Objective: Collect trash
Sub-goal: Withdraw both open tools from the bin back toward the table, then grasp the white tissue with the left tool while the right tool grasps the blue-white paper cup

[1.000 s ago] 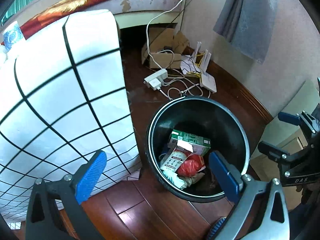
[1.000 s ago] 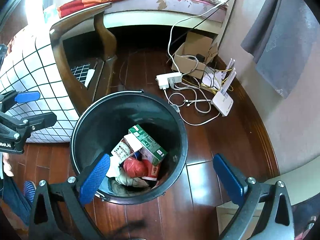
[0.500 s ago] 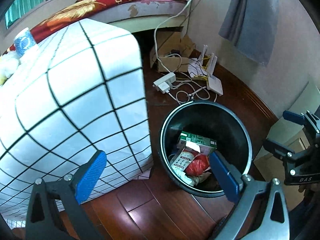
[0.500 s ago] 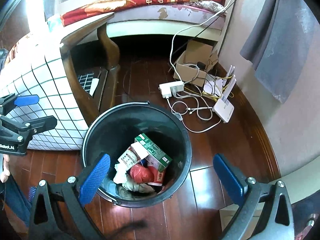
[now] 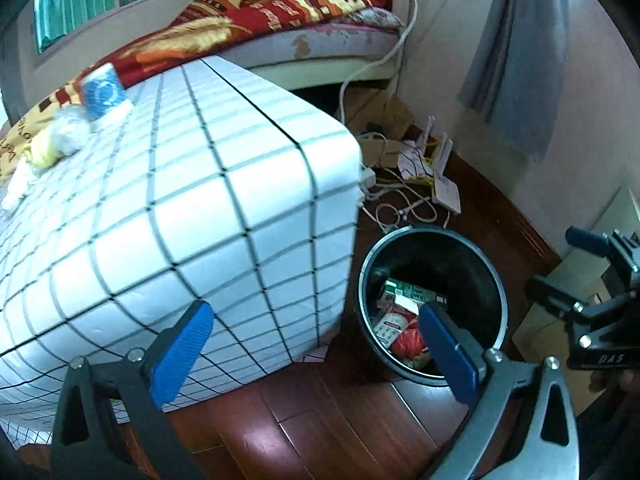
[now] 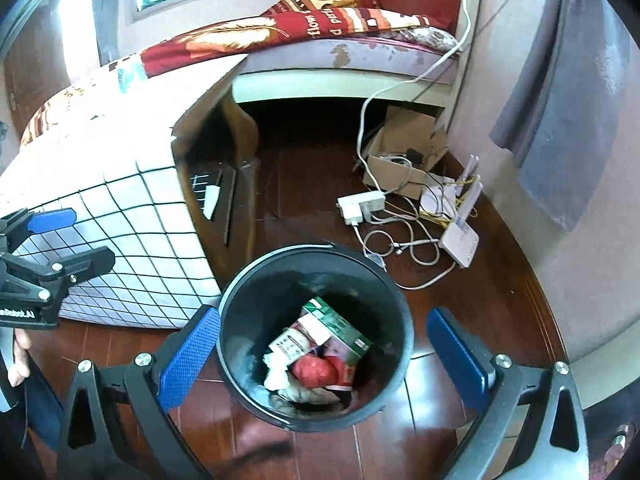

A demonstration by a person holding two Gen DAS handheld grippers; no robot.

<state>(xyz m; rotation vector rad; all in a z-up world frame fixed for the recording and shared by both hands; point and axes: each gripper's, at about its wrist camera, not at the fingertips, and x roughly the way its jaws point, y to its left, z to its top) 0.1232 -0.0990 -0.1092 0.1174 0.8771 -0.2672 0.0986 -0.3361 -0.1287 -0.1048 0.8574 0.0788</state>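
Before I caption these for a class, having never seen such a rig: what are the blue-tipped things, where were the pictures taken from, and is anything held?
They are two hand-held grippers, one in each of a person's hands, each with a fisheye camera looking along its fingers. The left gripper faces a table under a checked tablecloth. The right gripper hangs above a black trash bin on the wooden floor. Each shows in the other's picture. Both have jaws wide apart, holding nothing. The bin holds a green carton and red wrapper.
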